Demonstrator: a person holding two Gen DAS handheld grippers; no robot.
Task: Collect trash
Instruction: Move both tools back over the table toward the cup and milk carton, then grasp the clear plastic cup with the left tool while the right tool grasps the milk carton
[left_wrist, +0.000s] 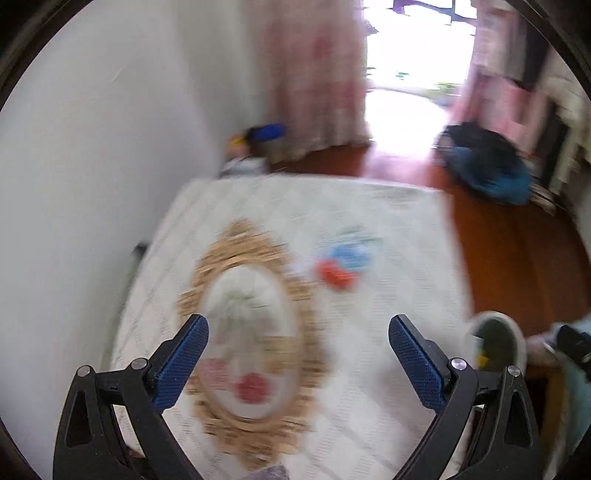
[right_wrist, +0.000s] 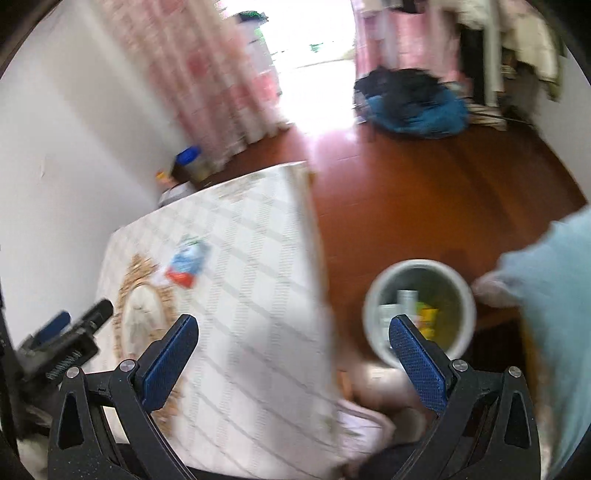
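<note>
Both my hand-held grippers are wide open with nothing in them right now. The left hand-held gripper (left_wrist: 298, 354) hangs over the table (left_wrist: 388, 369) with the white quilted cloth, right above a woven tray (left_wrist: 207, 266) in the lower middle of its view that already seems to have a few blurry bits in it. The right hand-held gripper (right_wrist: 293, 350) sits over the table's right edge.

The trash I'd go for is the red-and-blue wrapper (left_wrist: 345, 264), lying flat on the cloth just right of the tray, around the middle of the left view. The bin (right_wrist: 373, 332) is on the floor at lower right of the right view, with some packaging inside already.

Everything's pretty motion-blurred, so I'd slow down first. My guess for doing it well: come in low and flat, pinch a raised edge of the wrapper rather than the cloth underneath, then lift straight up before swinging toward the bin.
</note>
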